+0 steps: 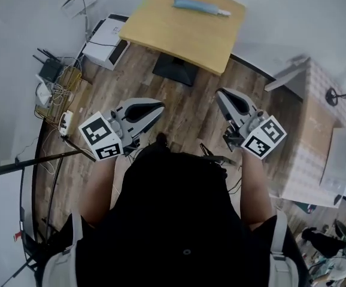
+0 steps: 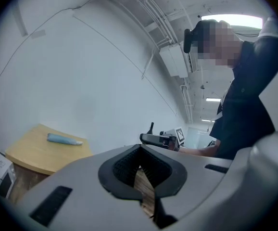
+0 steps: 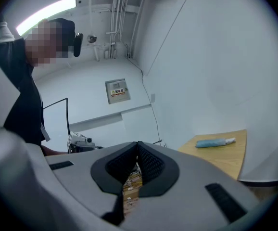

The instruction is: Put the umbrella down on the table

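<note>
A folded light-blue umbrella (image 1: 200, 6) lies on the square wooden table (image 1: 161, 31) at the top of the head view, with neither gripper touching it. My left gripper (image 1: 161, 107) and right gripper (image 1: 219, 91) are held close to the person's body, well short of the table, over the wooden floor. Both have their jaws shut with nothing between them. In the left gripper view the closed tips (image 2: 140, 148) point level, with the umbrella (image 2: 64, 138) on the table (image 2: 31, 158) far to the left. In the right gripper view, the umbrella (image 3: 215, 142) lies to the right of the shut tips (image 3: 138, 143).
The table stands on a black pedestal base (image 1: 176, 69). A white printer (image 1: 104, 40) and a tangle of cables with a router (image 1: 56, 79) sit on the floor at left. A covered box (image 1: 319, 142) stands at right. A black tripod leg (image 1: 29, 166) crosses the lower left.
</note>
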